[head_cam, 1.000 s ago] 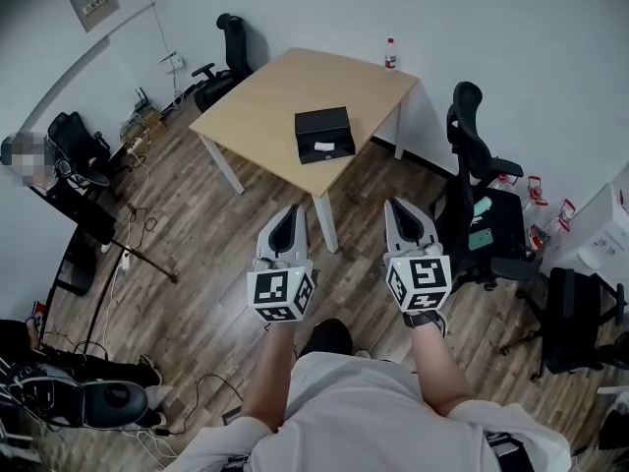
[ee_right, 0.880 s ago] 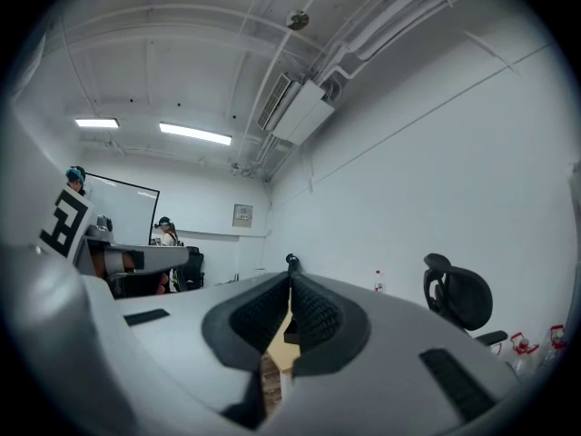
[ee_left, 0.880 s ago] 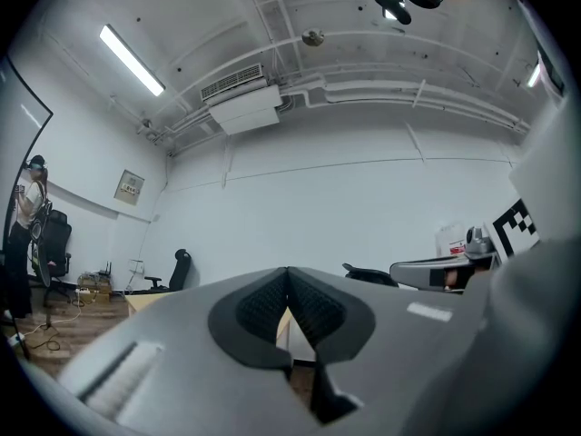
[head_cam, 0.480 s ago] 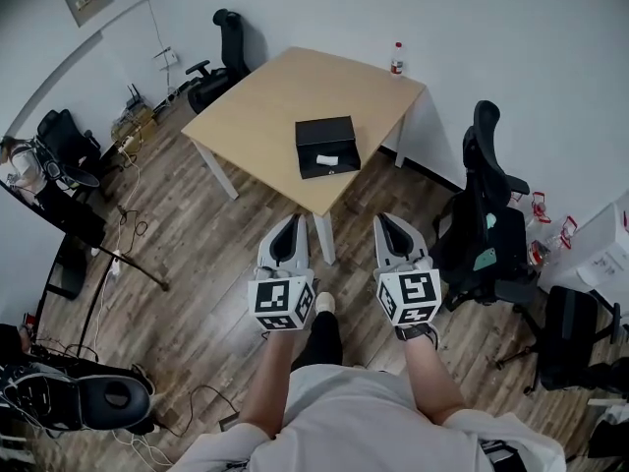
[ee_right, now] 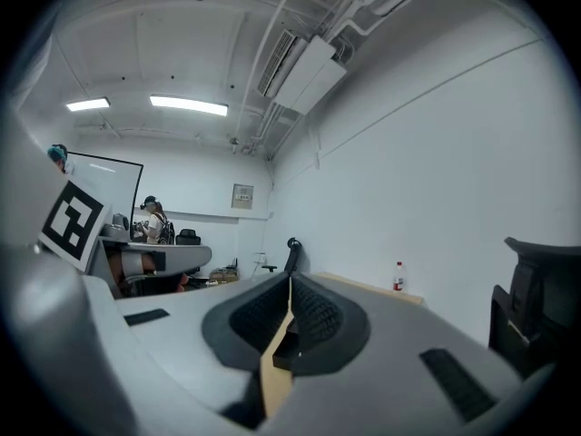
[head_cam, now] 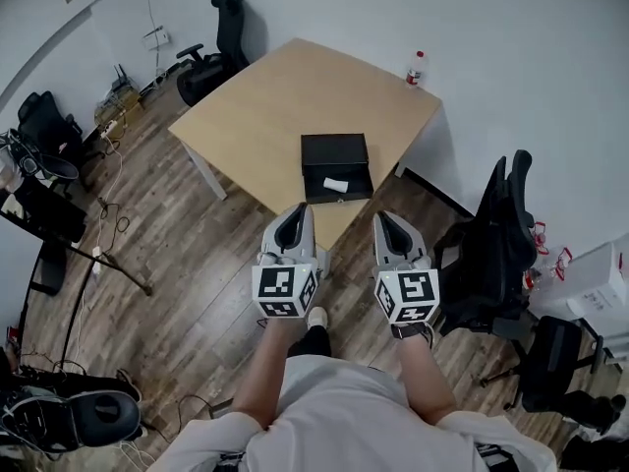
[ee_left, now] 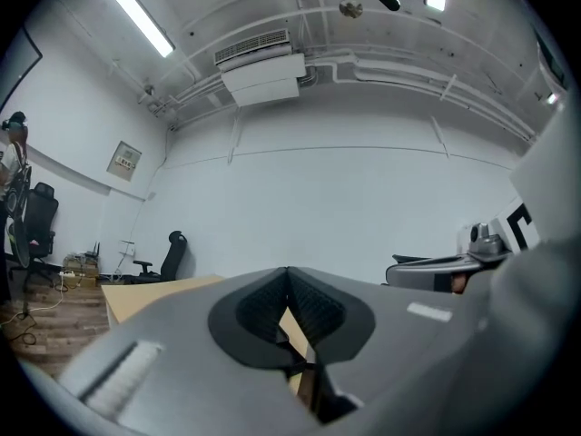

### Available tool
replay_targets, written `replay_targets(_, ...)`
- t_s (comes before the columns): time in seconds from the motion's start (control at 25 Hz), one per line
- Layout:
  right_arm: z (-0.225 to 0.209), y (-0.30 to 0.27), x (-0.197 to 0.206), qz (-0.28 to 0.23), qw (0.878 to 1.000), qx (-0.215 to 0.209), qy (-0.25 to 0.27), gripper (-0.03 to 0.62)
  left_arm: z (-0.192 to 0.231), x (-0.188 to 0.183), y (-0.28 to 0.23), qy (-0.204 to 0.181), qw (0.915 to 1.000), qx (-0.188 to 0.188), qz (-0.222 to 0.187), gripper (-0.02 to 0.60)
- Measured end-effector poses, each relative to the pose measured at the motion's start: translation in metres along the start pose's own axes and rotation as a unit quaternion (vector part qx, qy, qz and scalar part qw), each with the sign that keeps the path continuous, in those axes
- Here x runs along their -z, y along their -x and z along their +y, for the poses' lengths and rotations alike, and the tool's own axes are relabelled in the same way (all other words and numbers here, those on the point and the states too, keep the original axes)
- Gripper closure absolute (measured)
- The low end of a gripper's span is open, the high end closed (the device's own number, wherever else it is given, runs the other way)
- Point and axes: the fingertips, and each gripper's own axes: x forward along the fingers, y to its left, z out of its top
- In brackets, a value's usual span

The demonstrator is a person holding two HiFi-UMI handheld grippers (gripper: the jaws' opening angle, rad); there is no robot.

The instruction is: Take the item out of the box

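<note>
A black box (head_cam: pixel 336 166) lies near the front corner of a light wooden table (head_cam: pixel 265 116) in the head view, with a small white label on its lid. My left gripper (head_cam: pixel 296 211) and right gripper (head_cam: pixel 384 216) are held side by side just short of the table corner, both pointing at the box. Both are shut with nothing between the jaws. In the left gripper view the left gripper (ee_left: pixel 288 271) has its pads pressed together, with the table (ee_left: pixel 154 293) beyond. The right gripper view shows the right gripper (ee_right: pixel 290 281) likewise shut, and the box is hidden there.
A water bottle (head_cam: pixel 416 68) stands on the table's far corner; the bottle (ee_right: pixel 398 278) also shows in the right gripper view. A black office chair (head_cam: pixel 491 254) stands at the right, another chair (head_cam: pixel 218 42) behind the table. Cables and gear (head_cam: pixel 59 401) lie on the wooden floor at the left.
The person has walked toward the table, so the table and box are nearer and both grippers have come up to the table corner. The jaws stayed shut.
</note>
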Motion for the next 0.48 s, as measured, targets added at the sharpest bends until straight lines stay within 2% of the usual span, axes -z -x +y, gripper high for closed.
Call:
replay_targets(0.16,0.004,-0.050,0.002,0.013,1.000,0.001,0.004,0.580,0.035,0.001,-0.036,0.019,0.9998,0.011,0.002,0.572)
replay_targets(0.48,-0.002,-0.111,0.014,0.028,1.000,0.006,-0.003,0.580,0.065,0.014,-0.084,0.023,0.9991,0.035,0.003,0.572)
